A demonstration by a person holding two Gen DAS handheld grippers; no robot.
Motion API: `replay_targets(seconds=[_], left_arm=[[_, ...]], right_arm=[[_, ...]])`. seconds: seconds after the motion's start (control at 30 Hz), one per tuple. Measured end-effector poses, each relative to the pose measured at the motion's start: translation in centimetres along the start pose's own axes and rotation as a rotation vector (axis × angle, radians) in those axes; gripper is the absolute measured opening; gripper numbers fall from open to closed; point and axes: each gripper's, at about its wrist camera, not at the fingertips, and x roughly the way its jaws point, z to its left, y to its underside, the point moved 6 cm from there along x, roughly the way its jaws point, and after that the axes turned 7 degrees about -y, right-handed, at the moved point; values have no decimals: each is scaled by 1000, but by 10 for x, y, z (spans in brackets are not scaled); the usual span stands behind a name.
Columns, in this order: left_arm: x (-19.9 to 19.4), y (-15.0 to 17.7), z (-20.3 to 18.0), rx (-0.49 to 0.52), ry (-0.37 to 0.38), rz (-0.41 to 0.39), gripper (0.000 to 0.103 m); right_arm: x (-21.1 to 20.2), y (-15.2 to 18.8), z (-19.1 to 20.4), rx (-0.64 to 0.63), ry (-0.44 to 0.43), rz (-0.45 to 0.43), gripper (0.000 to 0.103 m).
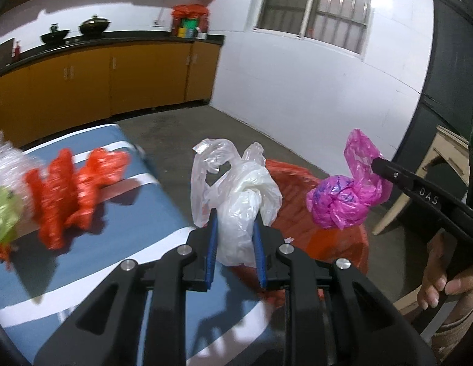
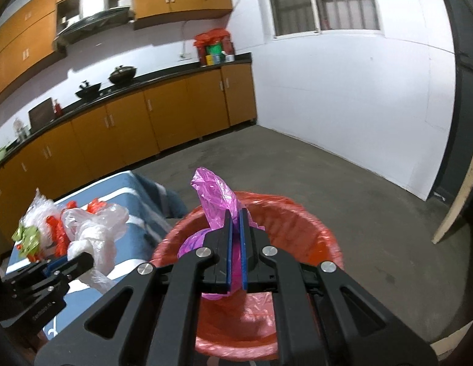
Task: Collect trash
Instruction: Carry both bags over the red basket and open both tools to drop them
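My left gripper [image 1: 235, 218] is shut on a crumpled white plastic bag [image 1: 236, 183] and holds it at the table's right edge, beside the bin; the bag also shows in the right wrist view [image 2: 93, 231]. My right gripper [image 2: 235, 213] is shut on a pink plastic bag [image 2: 216, 196] and holds it over the red-lined trash bin [image 2: 312, 228]. In the left wrist view the pink bag [image 1: 343, 201] hangs from the right gripper [image 1: 377, 164] above the bin [image 1: 297, 213].
On the blue-and-white table [image 1: 129, 244] lie a red plastic bag [image 1: 74, 189], a clear wrapper [image 1: 7, 164] and a green scrap [image 1: 3, 213]. Orange kitchen cabinets [image 2: 145, 122] line the far wall. Bare concrete floor [image 2: 343, 177] lies beyond the bin. A wooden piece [image 1: 444, 158] stands at right.
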Motion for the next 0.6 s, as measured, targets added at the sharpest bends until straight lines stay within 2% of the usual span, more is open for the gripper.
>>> replay_targets(seconds=[0.3, 0.6], left_arm=[[44, -3, -38, 38, 61, 51, 22], [65, 0, -49, 54, 88, 82, 23]], right_arm=[[7, 0, -22, 43, 26, -5, 5], [15, -4, -31, 71, 26, -4, 5]])
